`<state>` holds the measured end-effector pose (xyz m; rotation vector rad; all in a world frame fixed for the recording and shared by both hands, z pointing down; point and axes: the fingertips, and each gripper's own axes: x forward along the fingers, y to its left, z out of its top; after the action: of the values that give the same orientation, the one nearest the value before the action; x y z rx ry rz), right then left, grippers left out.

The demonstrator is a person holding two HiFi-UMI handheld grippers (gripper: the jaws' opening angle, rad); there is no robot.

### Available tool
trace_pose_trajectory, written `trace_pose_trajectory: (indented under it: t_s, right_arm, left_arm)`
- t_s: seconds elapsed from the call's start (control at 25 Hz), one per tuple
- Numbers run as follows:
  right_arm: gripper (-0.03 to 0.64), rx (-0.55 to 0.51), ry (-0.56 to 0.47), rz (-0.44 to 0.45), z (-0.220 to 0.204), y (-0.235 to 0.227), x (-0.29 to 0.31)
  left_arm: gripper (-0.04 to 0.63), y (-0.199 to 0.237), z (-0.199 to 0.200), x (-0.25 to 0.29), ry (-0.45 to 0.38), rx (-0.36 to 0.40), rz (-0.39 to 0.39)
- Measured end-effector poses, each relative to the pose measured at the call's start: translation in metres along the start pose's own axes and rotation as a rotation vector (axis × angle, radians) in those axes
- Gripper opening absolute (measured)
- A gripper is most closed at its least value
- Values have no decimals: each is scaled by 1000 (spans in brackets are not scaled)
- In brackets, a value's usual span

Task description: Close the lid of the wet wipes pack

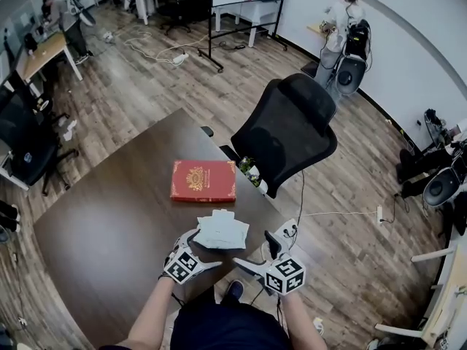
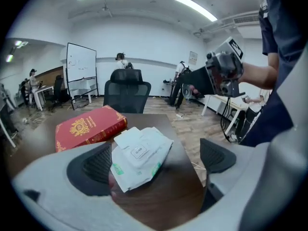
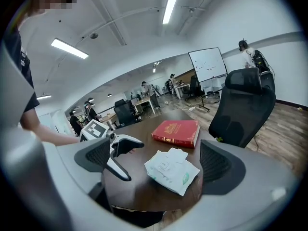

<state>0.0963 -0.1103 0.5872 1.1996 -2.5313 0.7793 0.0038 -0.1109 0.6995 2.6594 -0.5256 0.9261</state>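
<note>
White and soft-sided, the wet wipes pack [image 1: 221,232] lies flat on the dark wooden desk [image 1: 109,224] just ahead of both sets of jaws. Each gripper view frames it between the two pads, and it sits close against the left pad of my left gripper [image 1: 203,250], though I cannot tell whether it touches. My left gripper and my right gripper [image 1: 257,252] both have their jaws spread wide with nothing in them, and beyond the pack, farther from the jaws, a red book [image 1: 203,180] lies flat in front of a black office chair [image 1: 288,133].
</note>
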Motion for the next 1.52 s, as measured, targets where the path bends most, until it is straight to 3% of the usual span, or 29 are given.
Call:
trace_pose_trajectory:
  t_s: [0.2, 0.44, 0.6, 1.16, 1.52]
  right_arm:
    - [589, 14, 12, 1, -2, -2, 12]
    - [588, 23, 40, -6, -12, -8, 26]
    - [584, 28, 61, -8, -18, -15, 34]
    - [551, 4, 141, -4, -36, -48, 90]
    - [532, 117, 229, 40, -67, -79, 140]
  left_arm:
    - [565, 6, -22, 35, 85, 45, -36]
    - [554, 29, -56, 63, 212, 62, -1]
    - [545, 35, -68, 70, 253, 67, 9]
    - [512, 47, -78, 87, 273, 7, 36]
    - [506, 48, -76, 87, 246, -24, 41]
